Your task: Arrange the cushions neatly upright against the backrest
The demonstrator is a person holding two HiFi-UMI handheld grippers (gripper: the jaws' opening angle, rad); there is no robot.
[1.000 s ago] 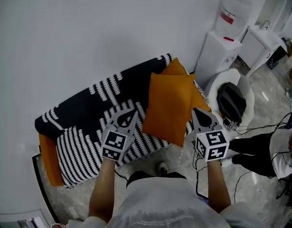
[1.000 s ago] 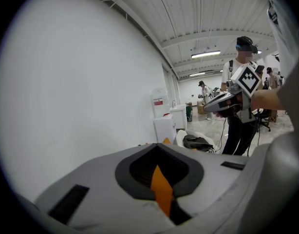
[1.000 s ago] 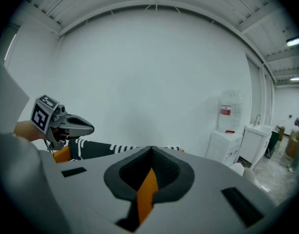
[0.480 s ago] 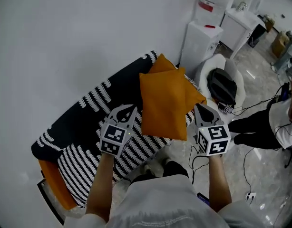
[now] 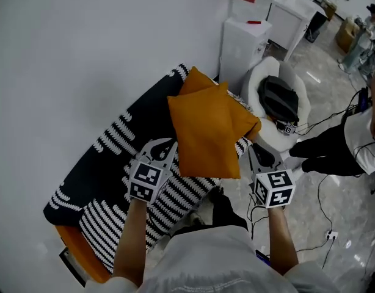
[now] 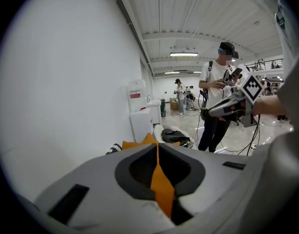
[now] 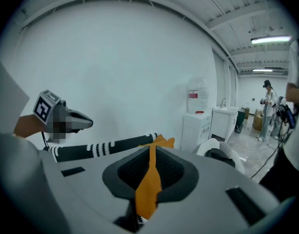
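Observation:
A large orange cushion [image 5: 203,136] hangs above the right end of the black-and-white striped sofa [image 5: 114,157]. My left gripper [image 5: 165,144] pinches its left edge and my right gripper [image 5: 253,150] its lower right corner. Orange fabric [image 6: 161,189] runs between the left jaws, and more orange fabric [image 7: 148,184] between the right jaws. Both sets of jaws are opening, with the cloth still caught between them. Two more orange cushions lean at the sofa's right end, one at the back [image 5: 192,81] and one at the side [image 5: 247,122].
A white water dispenser [image 5: 245,35] stands by the sofa's right end, with a round white chair holding a black bag [image 5: 279,99] beside it. A person [image 5: 352,145] stands at the right, and cables [image 5: 322,224] lie on the floor. Another orange cushion [image 5: 83,258] sits at the sofa's left end.
The head view has swung, so the sofa now lies more diagonally. The cushion and both grippers have shifted a little left and up in view, still holding it between them.

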